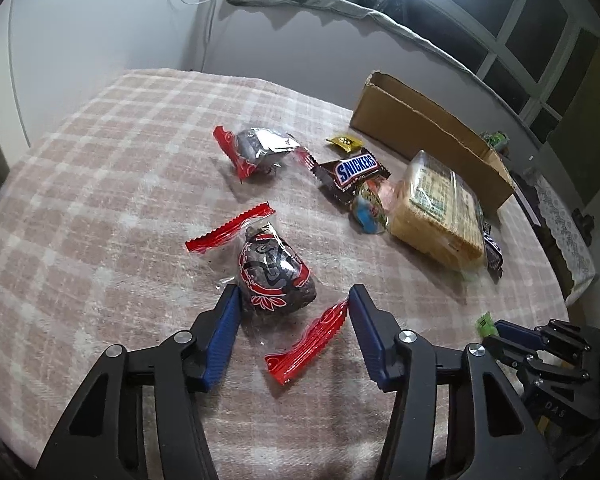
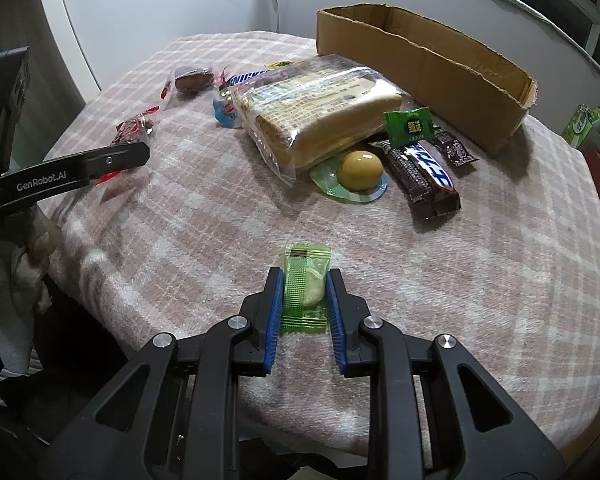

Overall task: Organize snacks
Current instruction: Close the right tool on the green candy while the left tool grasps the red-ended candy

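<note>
My left gripper (image 1: 292,300) is open, its blue fingers on either side of a red-and-clear wrapped dark snack (image 1: 272,272) lying on the plaid cloth. A second such snack (image 1: 260,148) lies farther back. My right gripper (image 2: 303,278) is shut on a green clear-wrapped candy (image 2: 305,286), low over the cloth. A cardboard box (image 2: 424,64) stands open at the back right. Before it lie a wrapped cake pack (image 2: 316,108), a Snickers bar (image 1: 352,170), another Snickers bar (image 2: 424,172), a yellow jelly cup (image 2: 358,170) and a green packet (image 2: 408,126).
A small dark packet (image 2: 454,150) lies beside the box. A blue jelly cup (image 1: 370,208) and a yellow packet (image 1: 343,143) sit near the Snickers. The round table edge (image 2: 572,380) curves close on the right. Green cartons (image 2: 584,126) stand beyond it.
</note>
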Motion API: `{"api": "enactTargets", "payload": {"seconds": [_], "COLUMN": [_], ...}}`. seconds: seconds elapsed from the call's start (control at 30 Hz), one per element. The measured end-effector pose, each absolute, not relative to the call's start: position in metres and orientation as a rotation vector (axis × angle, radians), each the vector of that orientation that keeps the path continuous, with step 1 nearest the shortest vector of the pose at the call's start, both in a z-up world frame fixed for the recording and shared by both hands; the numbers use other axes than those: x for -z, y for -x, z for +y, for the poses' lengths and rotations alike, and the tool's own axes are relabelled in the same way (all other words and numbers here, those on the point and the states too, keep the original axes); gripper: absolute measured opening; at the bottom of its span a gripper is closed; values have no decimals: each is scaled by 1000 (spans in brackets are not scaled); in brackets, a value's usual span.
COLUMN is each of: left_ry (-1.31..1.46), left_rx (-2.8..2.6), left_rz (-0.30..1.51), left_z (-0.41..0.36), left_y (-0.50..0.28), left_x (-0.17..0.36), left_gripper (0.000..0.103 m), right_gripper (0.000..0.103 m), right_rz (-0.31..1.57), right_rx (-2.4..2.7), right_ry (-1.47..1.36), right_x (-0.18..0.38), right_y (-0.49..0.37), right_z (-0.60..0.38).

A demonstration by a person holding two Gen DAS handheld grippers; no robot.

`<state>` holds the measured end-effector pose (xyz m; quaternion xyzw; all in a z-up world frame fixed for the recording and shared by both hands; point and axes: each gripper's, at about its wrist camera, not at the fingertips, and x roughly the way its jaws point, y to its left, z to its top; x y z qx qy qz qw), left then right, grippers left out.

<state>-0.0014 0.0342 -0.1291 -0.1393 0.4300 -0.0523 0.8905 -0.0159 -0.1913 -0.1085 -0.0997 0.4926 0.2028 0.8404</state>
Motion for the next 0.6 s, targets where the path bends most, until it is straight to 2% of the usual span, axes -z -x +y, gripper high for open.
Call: {"api": "enactTargets", "payload": {"seconds": [0.33, 0.6], "left_ry": [347, 326], "left_rx": [103, 151], "left_rz": [874, 811], "left_z": [51, 43], "left_y": [11, 4], "left_x": [124, 98], "left_gripper": [53, 53], "right_gripper": [23, 22], "right_rz": [1019, 965], "right_rx": [-413, -405], "right_ry": [163, 127], "right_x": [100, 80], "right_y": [10, -1], "right_z": [-201, -207]}}
